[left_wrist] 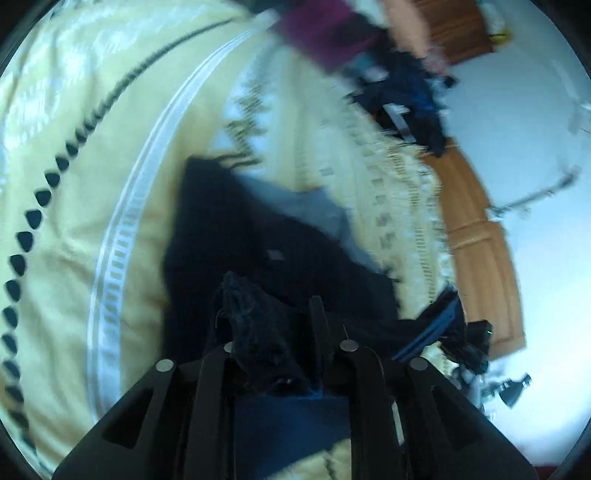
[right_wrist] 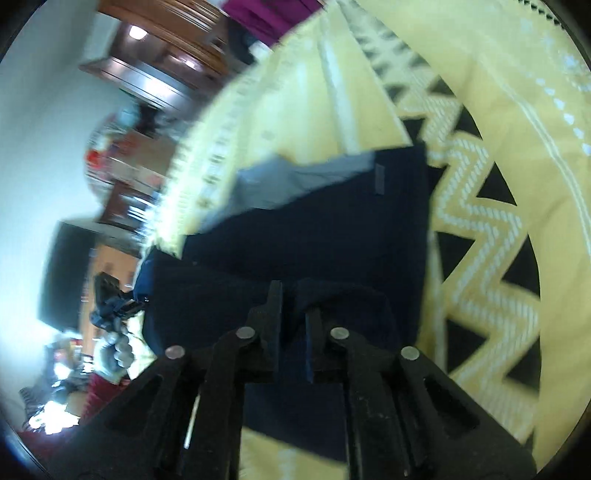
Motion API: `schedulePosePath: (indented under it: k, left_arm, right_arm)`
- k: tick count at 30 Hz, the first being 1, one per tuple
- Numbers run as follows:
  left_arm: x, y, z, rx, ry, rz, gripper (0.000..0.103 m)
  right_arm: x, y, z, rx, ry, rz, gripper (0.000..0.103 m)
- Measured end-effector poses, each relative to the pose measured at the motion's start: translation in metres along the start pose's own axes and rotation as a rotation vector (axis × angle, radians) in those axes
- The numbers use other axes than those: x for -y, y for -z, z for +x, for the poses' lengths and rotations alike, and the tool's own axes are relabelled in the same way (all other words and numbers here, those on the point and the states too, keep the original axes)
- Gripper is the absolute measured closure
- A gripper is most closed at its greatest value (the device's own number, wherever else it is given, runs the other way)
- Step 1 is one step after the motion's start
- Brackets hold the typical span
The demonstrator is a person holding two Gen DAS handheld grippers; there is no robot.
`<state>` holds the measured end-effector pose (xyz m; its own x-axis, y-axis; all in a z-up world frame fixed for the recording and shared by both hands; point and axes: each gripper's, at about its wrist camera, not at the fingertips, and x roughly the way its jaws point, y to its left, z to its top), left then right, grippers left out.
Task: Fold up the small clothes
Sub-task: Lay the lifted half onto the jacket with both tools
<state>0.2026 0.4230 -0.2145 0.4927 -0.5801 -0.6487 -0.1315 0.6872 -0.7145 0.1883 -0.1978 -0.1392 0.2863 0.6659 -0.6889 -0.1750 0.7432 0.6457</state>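
Note:
A dark navy garment (left_wrist: 229,236) with a grey panel (left_wrist: 314,206) lies on the yellow patterned bedspread (left_wrist: 74,206). My left gripper (left_wrist: 273,314) is shut on a bunched edge of that navy cloth, which bulges up between its fingers. In the right wrist view the same navy garment (right_wrist: 332,229) stretches ahead, its grey panel (right_wrist: 288,181) at the far side. My right gripper (right_wrist: 295,295) is shut on a fold of the navy cloth near its edge. The other gripper (right_wrist: 110,302) shows at the left, also at the garment's edge. Both views are blurred by motion.
The yellow bedspread (right_wrist: 498,206) with black and white zigzag bands fills most of both views. A heap of dark clothes (left_wrist: 406,96) and a purple item (left_wrist: 325,29) lie at the bed's far side. A wooden bed frame (left_wrist: 476,240) and wooden furniture (right_wrist: 155,70) border it.

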Motion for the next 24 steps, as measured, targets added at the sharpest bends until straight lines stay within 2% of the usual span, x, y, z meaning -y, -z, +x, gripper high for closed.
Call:
schedulePosePath:
  k: [2,4,6,8,10,12,14,15,16,17,18,21,22,24]
  left_arm:
    - [-0.019,-0.012,0.032,-0.043,-0.087,-0.038,0.083]
    - [-0.026,-0.009,0.038,-0.043,-0.092,-0.013,0.081]
    - [-0.022,-0.008,0.029,-0.027,-0.056,0.018,0.076]
    - [-0.016,-0.005,0.016,0.001,-0.042,0.045,0.062]
    - [-0.009,-0.003,0.0,0.04,-0.052,0.074,0.053]
    - [0.0,-0.004,-0.033,0.111,-0.032,0.116,0.048]
    - [0.004,-0.005,-0.061,0.192,-0.027,0.136,0.032]
    - [0.006,-0.005,-0.072,0.233,-0.066,0.167,0.027]
    - [0.007,-0.01,-0.073,0.237,-0.103,0.188,0.021]
    - [0.005,-0.013,-0.07,0.217,-0.143,0.205,0.021]
    - [0.001,-0.016,-0.063,0.182,-0.171,0.216,0.021]
    - [-0.009,-0.021,-0.042,0.092,-0.204,0.241,0.025]
    - [-0.012,-0.02,-0.033,0.063,-0.216,0.254,0.03]
    - [-0.014,-0.019,-0.012,0.025,-0.233,0.287,0.034]
  right_arm:
    - [0.005,-0.006,0.01,-0.014,0.034,-0.013,0.062]
    - [0.007,-0.005,0.012,-0.015,0.038,-0.034,0.061]
    - [0.011,-0.006,0.011,-0.007,0.031,-0.033,0.059]
    - [0.018,-0.004,0.009,0.007,0.03,-0.032,0.058]
    - [0.022,-0.004,0.012,0.011,0.027,-0.03,0.058]
    - [0.02,-0.005,0.01,0.022,0.036,-0.043,0.058]
    - [0.014,-0.002,0.005,0.034,0.051,-0.069,0.057]
    - [0.01,-0.003,0.005,0.04,0.059,-0.082,0.056]
    - [0.004,0.0,-0.001,0.058,0.081,-0.116,0.043]
    - [-0.002,0.001,-0.005,0.078,0.1,-0.146,0.026]
    - [-0.006,0.001,-0.007,0.093,0.111,-0.165,0.021]
    - [-0.015,0.005,-0.016,0.12,0.131,-0.215,0.02]
    - [-0.017,0.006,-0.015,0.123,0.139,-0.225,0.02]
    - [-0.019,0.005,-0.01,0.113,0.159,-0.243,0.02]
